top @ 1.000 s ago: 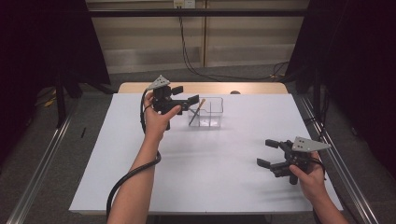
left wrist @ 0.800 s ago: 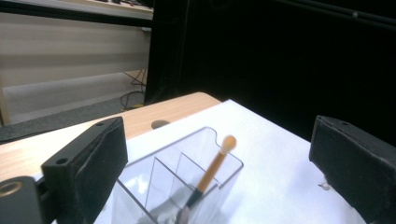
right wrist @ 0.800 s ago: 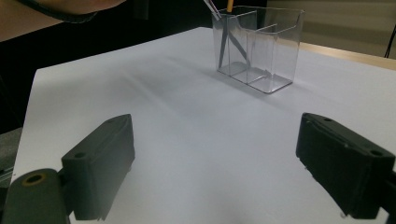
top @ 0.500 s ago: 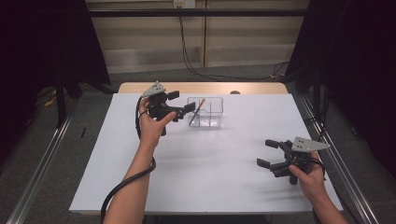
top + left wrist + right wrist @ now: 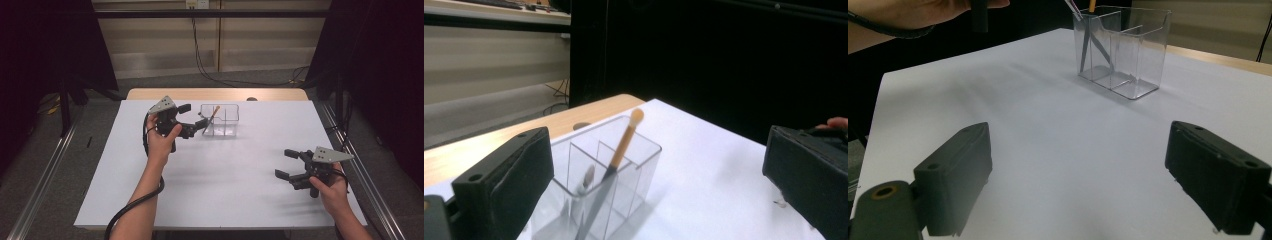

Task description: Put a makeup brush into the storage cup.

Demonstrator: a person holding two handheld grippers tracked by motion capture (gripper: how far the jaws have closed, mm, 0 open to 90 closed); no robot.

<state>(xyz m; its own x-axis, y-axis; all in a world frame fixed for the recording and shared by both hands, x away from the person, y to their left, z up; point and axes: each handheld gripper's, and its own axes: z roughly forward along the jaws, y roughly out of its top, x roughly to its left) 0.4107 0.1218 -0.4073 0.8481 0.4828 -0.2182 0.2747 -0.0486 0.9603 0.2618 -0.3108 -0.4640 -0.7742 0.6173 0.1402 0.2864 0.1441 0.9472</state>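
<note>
A clear plastic organizer box (image 5: 226,121) with compartments stands at the back middle of the white table. An orange-tipped brush (image 5: 212,117) leans in its left compartment, and in the left gripper view the brush (image 5: 624,142) has a second thin white-tipped tool (image 5: 587,178) beside it. My left gripper (image 5: 193,116) hovers just left of the box. Its jaws have just been opening and stand wide, with nothing between them. My right gripper (image 5: 285,163) rests low at the front right, open and empty, facing the box (image 5: 1122,47) across bare table.
The white table top (image 5: 225,185) ends in a wooden strip (image 5: 215,94) at the back. Metal rails (image 5: 367,185) run along both sides on the floor. The left gripper's cable (image 5: 131,207) trails along the forearm.
My left gripper has drawn back from the box, leftward and a little lower, with its jaws wider. The brush stays in the box. The right hand has not moved.
</note>
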